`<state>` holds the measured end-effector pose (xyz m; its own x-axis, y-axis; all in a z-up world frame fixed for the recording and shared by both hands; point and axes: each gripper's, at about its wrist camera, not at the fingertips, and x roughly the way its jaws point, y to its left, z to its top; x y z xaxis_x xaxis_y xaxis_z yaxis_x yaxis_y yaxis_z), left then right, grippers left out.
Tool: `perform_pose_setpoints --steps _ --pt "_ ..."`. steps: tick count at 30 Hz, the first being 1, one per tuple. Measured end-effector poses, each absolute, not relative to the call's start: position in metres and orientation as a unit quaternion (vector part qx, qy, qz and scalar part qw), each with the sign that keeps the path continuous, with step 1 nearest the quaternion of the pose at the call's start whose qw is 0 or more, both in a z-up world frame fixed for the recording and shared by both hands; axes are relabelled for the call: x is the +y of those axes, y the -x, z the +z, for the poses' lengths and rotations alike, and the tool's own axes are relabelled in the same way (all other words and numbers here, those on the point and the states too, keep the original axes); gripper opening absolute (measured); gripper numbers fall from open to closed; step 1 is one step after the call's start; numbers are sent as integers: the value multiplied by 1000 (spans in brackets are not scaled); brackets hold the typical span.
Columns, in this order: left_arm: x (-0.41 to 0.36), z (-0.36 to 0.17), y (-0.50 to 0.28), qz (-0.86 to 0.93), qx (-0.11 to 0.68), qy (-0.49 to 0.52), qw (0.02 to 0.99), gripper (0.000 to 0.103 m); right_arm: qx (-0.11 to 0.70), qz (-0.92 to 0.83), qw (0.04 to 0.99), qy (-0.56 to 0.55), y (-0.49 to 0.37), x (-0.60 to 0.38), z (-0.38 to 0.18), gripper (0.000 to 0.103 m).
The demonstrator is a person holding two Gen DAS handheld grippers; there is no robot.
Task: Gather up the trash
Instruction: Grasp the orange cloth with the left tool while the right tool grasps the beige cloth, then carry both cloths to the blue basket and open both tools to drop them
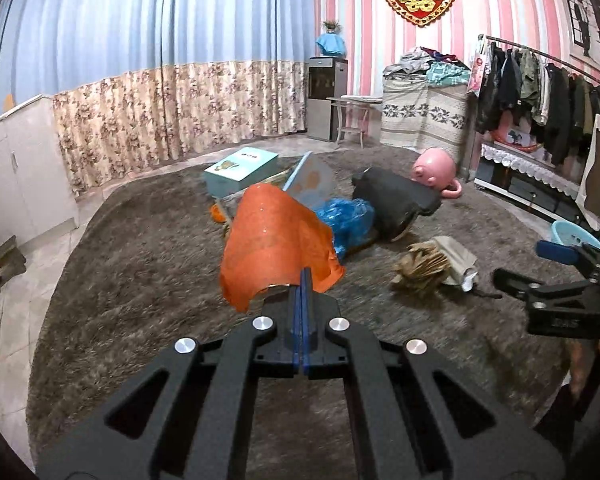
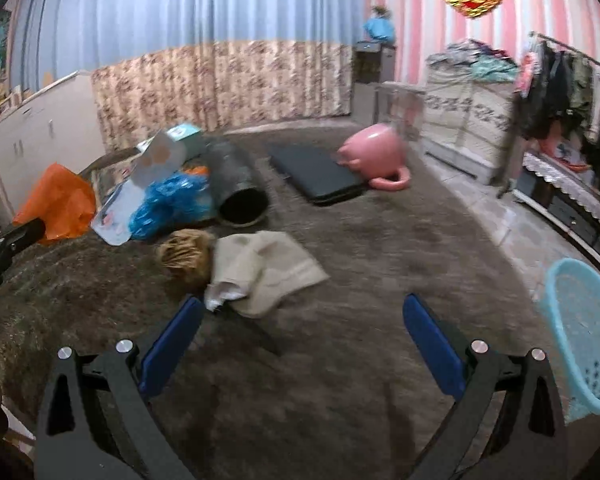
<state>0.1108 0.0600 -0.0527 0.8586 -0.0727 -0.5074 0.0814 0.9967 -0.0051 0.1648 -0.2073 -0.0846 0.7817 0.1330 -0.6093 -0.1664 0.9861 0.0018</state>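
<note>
A: From the left wrist, the left gripper (image 1: 305, 276) is clamped on the orange plastic bag (image 1: 276, 240), lifted above the carpet (image 1: 140, 240).

B: The right wrist adds the right gripper (image 2: 302, 312) spread wide and empty, and the blue basket (image 2: 588, 328) past the carpet's right edge.

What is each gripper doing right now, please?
Left gripper: shut on the orange plastic bag, lifted off the carpet.
Right gripper: open, holding nothing.

pink piggy bank (image 2: 374, 152) | curtains (image 1: 180, 108) | clothes rack (image 1: 540, 84) | carpet (image 2: 360, 260)
</note>
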Motion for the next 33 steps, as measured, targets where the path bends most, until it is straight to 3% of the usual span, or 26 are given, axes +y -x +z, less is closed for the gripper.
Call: perform_pose_setpoints --steps 2,4,5,7,8,10,25,33 --pt "65 -53 -111 -37 263 -9 964 0 332 87 939 28 -175 -200 -89 86" --pt "70 -54 -113 -34 263 -6 964 0 347 101 932 21 -185 -194 -96 68" --pt "70 -55 -113 -33 263 -6 964 0 356 114 928 14 -190 -191 -99 65" --pt "72 -56 -114 -32 263 -6 964 0 370 140 918 14 -195 -185 -105 38" --pt "71 -56 -113 -32 263 -6 964 0 373 148 916 16 -194 -184 -107 30" --pt "71 -54 -114 -34 261 -6 965 0 362 150 920 17 -188 -186 -103 22" --pt "-16 -12 -132 -104 231 -36 967 0 270 8 963 -14 -122 -344 -15 21" --pt "-108 8 -139 -181 205 -60 960 0 250 -107 960 -73 -89 -461 -9 21"
